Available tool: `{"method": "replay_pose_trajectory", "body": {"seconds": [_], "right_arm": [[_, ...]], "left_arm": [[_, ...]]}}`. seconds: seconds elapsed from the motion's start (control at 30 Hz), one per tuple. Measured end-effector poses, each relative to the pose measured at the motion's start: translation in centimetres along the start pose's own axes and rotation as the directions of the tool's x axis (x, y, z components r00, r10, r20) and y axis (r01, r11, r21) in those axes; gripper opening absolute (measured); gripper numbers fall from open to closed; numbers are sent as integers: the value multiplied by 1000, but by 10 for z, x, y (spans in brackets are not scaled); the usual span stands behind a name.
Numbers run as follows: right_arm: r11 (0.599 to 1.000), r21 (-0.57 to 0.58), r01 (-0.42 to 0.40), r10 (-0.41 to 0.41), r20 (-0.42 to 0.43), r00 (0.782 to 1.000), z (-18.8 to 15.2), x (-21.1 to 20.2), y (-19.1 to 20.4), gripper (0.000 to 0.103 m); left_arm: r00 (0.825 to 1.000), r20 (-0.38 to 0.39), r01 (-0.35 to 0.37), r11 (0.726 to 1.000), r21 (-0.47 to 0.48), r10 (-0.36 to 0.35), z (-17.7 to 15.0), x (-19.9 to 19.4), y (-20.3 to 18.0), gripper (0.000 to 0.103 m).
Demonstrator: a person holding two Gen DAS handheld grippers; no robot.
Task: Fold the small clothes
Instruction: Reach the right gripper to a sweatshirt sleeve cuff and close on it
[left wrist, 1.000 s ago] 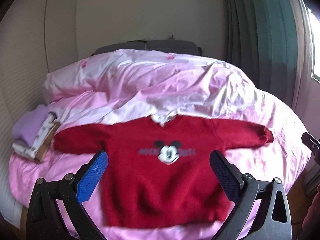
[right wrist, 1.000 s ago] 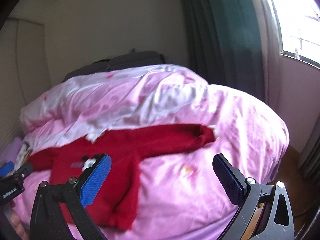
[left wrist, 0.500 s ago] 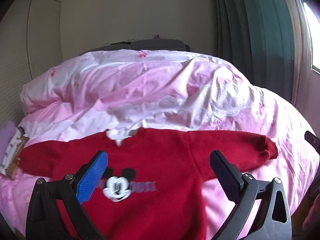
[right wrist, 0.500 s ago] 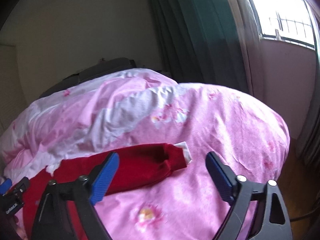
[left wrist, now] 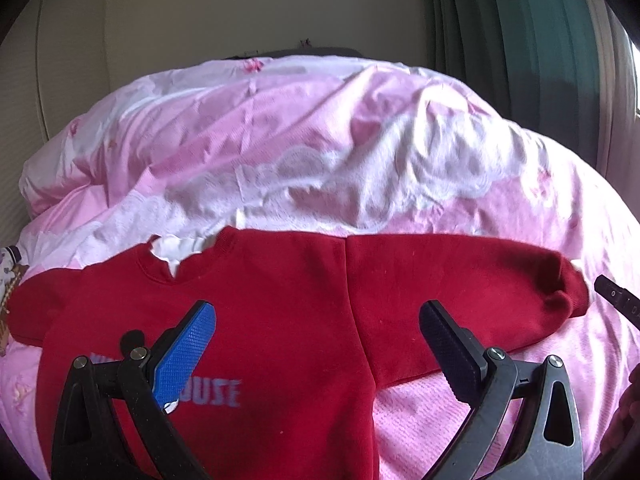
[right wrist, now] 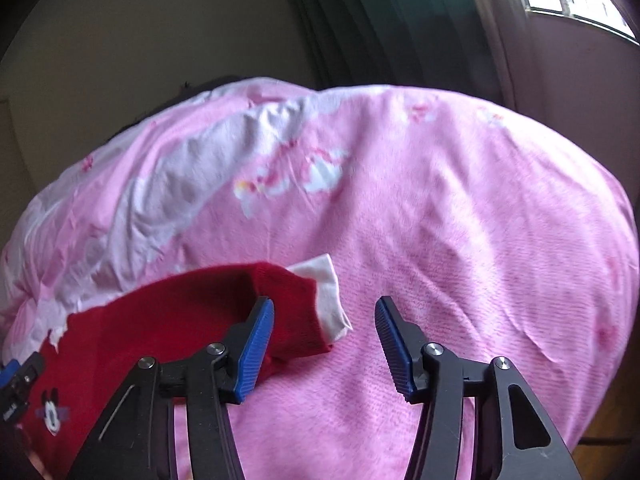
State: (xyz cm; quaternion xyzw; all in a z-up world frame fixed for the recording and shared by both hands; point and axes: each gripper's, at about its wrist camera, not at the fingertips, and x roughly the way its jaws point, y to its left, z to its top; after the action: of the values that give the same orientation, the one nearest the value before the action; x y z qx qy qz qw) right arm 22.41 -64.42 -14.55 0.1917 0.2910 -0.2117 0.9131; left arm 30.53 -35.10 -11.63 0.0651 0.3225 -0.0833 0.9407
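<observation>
Our left gripper (left wrist: 316,336) wide open above red sweater (left wrist: 260,320) chest, our right gripper (right wrist: 324,336) open, empty, straddling white cuff (right wrist: 328,300), pink duvet (right wrist: 460,240) underneath.

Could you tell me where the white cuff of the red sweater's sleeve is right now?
In the right wrist view the white cuff lies on the pink duvet, between the open right gripper fingers, nearer the left one.

One red sweatshirt (left wrist: 280,320) is seen, with two sleeves and one white inner cuff (right wrist: 326,296). One pink duvet (left wrist: 320,152) is counted beneath. Two grippers, left gripper (left wrist: 316,354) and right gripper (right wrist: 324,344), are counted, and one green curtain (left wrist: 520,48) at upper right.
</observation>
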Motion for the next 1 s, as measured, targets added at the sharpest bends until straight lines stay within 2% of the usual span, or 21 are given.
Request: {"method": "replay_pose_trajectory", "body": {"seconds": [0.23, 0.33, 0.43, 0.5, 0.53, 0.6, 0.63, 0.8, 1.0], "right_arm": [[995, -42, -92, 90, -36, 995, 0, 28, -5, 54], [994, -33, -104, 103, -55, 993, 1, 37, -6, 52], [991, -12, -133, 132, -73, 989, 1, 43, -8, 30], [989, 7, -146, 146, -85, 986, 2, 46, -10, 25], [988, 16, -157, 157, -90, 983, 2, 47, -12, 16], [987, 27, -159, 160, -103, 982, 2, 49, -16, 13], [986, 35, -164, 167, -103, 981, 2, 49, -18, 8], [986, 12, -165, 165, -99, 981, 4, 39, -10, 6], [981, -56, -186, 184, -31, 982, 17, 4, 24, 6]], "left_arm": [[999, -30, -14, 1000, 1, 14, -5, 18, -1, 103], [999, -37, -14, 1000, -7, 14, -4, 21, 2, 103], [999, -33, -21, 1000, -2, 21, -4, 20, 4, 103], [999, -30, -23, 1000, -8, 22, -2, 19, 7, 103], [999, -30, -23, 1000, -10, 23, -2, 18, 9, 103], [999, -29, -24, 1000, -11, 24, -1, 16, 11, 103], [999, -28, -24, 1000, -10, 24, -1, 15, 12, 103], [999, -20, -28, 999, -17, 28, 1, 5, 22, 103], [999, -10, -53, 997, -49, 53, 4, -9, 56, 103]]}}
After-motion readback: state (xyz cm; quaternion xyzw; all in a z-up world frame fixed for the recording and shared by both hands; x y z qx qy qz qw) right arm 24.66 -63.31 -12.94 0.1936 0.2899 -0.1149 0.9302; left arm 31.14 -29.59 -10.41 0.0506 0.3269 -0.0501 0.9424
